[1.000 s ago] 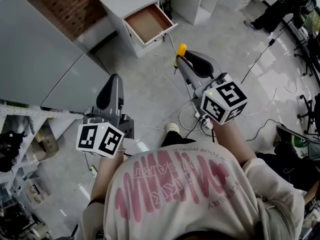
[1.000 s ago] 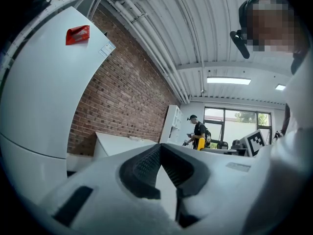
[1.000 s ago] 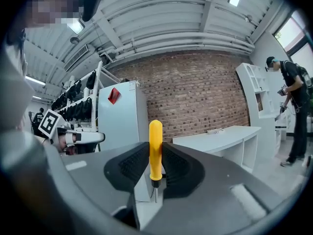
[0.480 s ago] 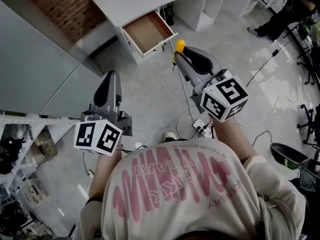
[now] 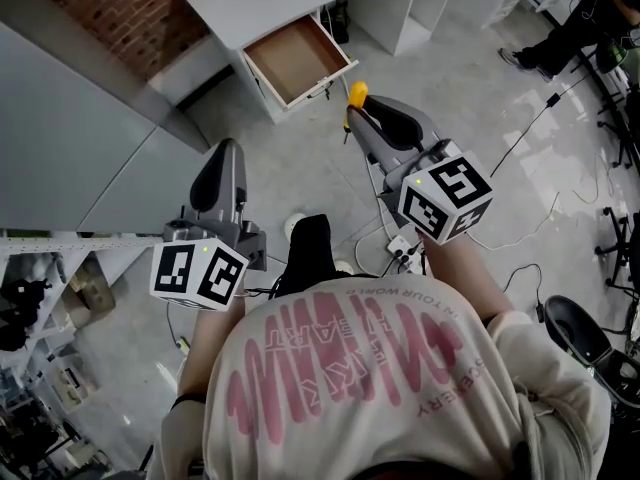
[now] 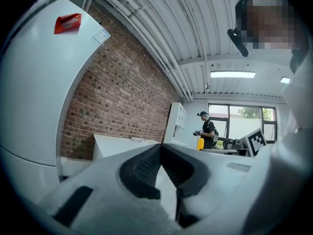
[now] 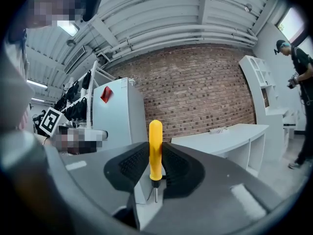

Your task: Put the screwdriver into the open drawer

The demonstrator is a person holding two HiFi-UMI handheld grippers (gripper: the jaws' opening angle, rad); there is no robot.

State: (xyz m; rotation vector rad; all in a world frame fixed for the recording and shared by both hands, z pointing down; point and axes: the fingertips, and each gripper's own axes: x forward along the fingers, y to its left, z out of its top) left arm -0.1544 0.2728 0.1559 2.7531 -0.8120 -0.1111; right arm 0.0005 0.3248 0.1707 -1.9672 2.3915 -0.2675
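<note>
Head view: right gripper (image 5: 358,118) carries the screwdriver (image 5: 357,95) upright; the open drawer (image 5: 297,60) is ahead of it, well apart.
Left gripper view: left gripper (image 6: 161,151) jaws together, empty.
Right gripper view: jaws clamp the yellow handle; probably light, stiff and smooth, so the handle is the best hold.

Only the shirt (image 5: 350,378) bears print; unreadable upside down.

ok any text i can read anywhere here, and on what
"YOUR WORLD", it seems, upside down on the shirt; its other print is unreadable.
Red label on the white cabinet: too blurred.
Marker cubes: patterns only, no words.
</note>
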